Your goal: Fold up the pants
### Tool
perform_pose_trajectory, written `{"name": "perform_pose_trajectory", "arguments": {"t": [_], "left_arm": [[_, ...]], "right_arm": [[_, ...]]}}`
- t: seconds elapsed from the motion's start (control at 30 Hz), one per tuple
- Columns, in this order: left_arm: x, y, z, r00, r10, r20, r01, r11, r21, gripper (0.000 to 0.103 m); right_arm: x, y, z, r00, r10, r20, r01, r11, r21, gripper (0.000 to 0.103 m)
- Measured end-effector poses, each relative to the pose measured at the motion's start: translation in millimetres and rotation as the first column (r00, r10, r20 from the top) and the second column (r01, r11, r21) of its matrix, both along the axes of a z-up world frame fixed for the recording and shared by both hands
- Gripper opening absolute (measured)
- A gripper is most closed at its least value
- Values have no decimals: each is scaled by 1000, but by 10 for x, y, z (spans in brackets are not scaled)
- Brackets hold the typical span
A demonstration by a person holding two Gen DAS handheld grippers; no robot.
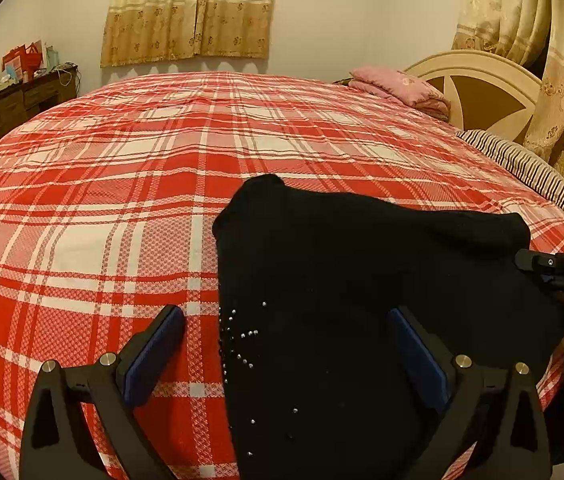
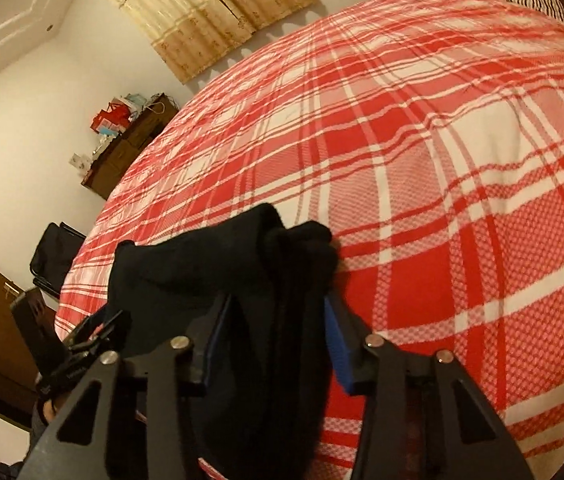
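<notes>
- I see the black pants (image 1: 361, 280) lying bunched on the bed (image 1: 122, 200), on the red and white plaid cover, near the edge closest to me.
- Left claw (image 1: 285, 344): spread wide, nothing between the blue pads (image 1: 154, 356). It sits over the left edge of the pants; one finger over bare plaid, the other over black fabric. Can't tell if it touches the cloth.
- A scatter of small silver studs (image 1: 242, 344) shows on the pants between the left claw's fingers.
- Right claw (image 2: 278, 320): clenched on a thick gathered fold of the pants (image 2: 242, 280); black fabric fills the gap between its blue pads (image 2: 337, 344) and bulges out past the tips.
- From the right wrist view, the held bunch sits above the plaid cover (image 2: 441, 200); can't tell if its lower part touches the bed.
- Right claw also shows at the right edge of the left wrist view (image 1: 561, 268), at the far right side of the pants.
- Background: pink folded bedding (image 1: 401, 88) and a striped pillow (image 1: 521, 164) by the headboard (image 1: 477, 92), well apart from the pants.
- Dark dresser (image 1: 14, 108) against the far wall, clutter on top.
</notes>
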State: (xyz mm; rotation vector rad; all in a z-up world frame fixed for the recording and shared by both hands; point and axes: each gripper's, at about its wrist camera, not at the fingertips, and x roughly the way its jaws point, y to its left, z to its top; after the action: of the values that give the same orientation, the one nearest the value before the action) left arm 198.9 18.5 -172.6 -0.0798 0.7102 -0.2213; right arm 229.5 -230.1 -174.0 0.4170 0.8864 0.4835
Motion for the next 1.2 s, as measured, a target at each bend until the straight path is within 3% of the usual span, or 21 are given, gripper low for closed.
{"name": "perform_pose_trajectory", "arguments": {"t": [0.13,0.23,0.3,0.47,0.53,0.6,0.7,0.87,1.03,1.2], "left_arm": [[17,-8,8,1000,-3,0,3,1000,1,102],[6,-16,24,1000,-15,10,15,1000,8,93],[6,-46,41,998,-69,5,69,997,-19,71],[-12,-26,45,998,-66,4,66,997,-37,69],[-31,-13,63,997,-70,8,71,997,-45,61],[-67,-1,112,997,-76,26,77,996,-54,39],[-82,63,165,997,-70,28,72,994,-81,23],[-94,291,260,999,-38,24,41,985,-170,19],[-141,630,467,996,54,73,-42,986,-162,19],[-145,1157,665,976,183,116,-165,975,-152,19]], "right_arm": [[-41,34,11,1000,2,12,-2,1000,-2,44],[-72,55,7,1000,26,12,-26,999,18,37],[-67,72,11,1000,26,17,-26,1000,4,35],[-97,101,62,999,25,43,-24,1000,-11,30],[-139,158,114,997,33,73,-30,999,-43,29],[-182,203,163,994,38,98,-32,997,-65,28],[-228,255,249,991,49,129,-39,996,-77,27],[-232,435,498,977,106,183,-91,992,-89,26],[9,806,708,959,192,207,-168,978,-126,26],[475,1297,807,935,288,206,-268,956,-117,26]]}}
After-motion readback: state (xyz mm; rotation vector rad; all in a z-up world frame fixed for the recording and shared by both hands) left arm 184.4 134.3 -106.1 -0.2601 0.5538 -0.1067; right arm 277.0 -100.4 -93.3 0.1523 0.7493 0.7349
